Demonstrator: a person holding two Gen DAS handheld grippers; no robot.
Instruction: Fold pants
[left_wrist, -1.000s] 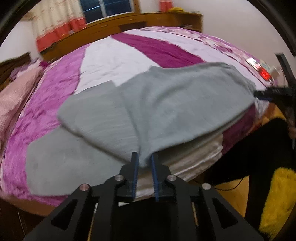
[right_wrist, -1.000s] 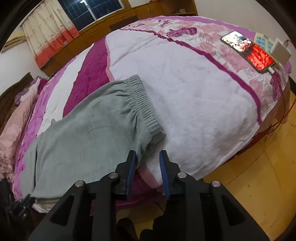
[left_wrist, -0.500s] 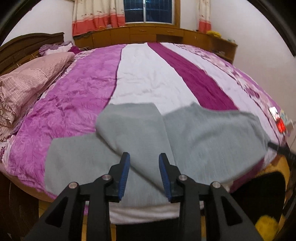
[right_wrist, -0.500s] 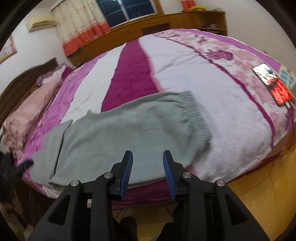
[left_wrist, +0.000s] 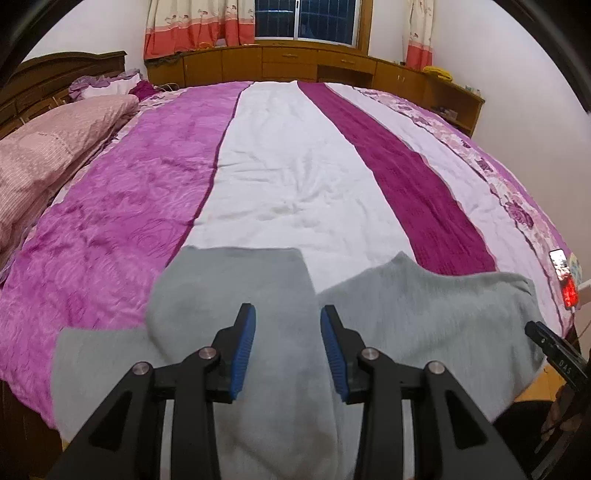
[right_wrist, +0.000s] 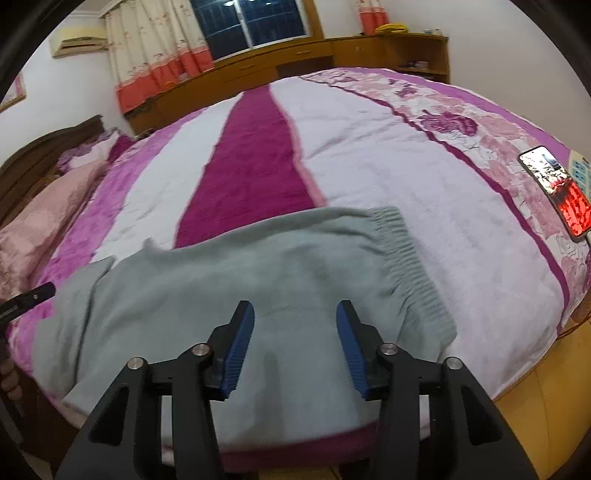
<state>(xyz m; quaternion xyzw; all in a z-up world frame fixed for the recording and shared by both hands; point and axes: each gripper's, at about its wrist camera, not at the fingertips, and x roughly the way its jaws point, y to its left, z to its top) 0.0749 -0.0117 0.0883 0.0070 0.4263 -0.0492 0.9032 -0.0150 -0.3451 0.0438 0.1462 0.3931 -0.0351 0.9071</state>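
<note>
Grey pants (left_wrist: 424, 325) lie folded along the near edge of the bed, one leg end (left_wrist: 229, 288) laid back over the rest. Their ribbed waistband (right_wrist: 410, 266) shows at the right in the right wrist view. My left gripper (left_wrist: 288, 347) hovers over the cloth with its jaws opening and nothing pinched between the blue pads (left_wrist: 245, 347). My right gripper (right_wrist: 295, 347) hangs above the waist end of the pants (right_wrist: 221, 295), jaws also opening and empty. Each gripper shows at the edge of the other's view: the right gripper (left_wrist: 554, 354) and the left gripper (right_wrist: 26, 301).
The bed wears a purple, white and magenta striped quilt (left_wrist: 295, 166). A lit phone (right_wrist: 554, 188) lies near its right edge. Pink pillows (left_wrist: 48, 147) and a dark headboard are at the left. Wooden cabinets (left_wrist: 295, 62) line the far wall under a window. Yellow floor (right_wrist: 535, 413) lies below.
Both grippers have let go of the pants and drawn back from the bed edge. Their jaws have spread apart. The pants now rest flat on the quilt.
</note>
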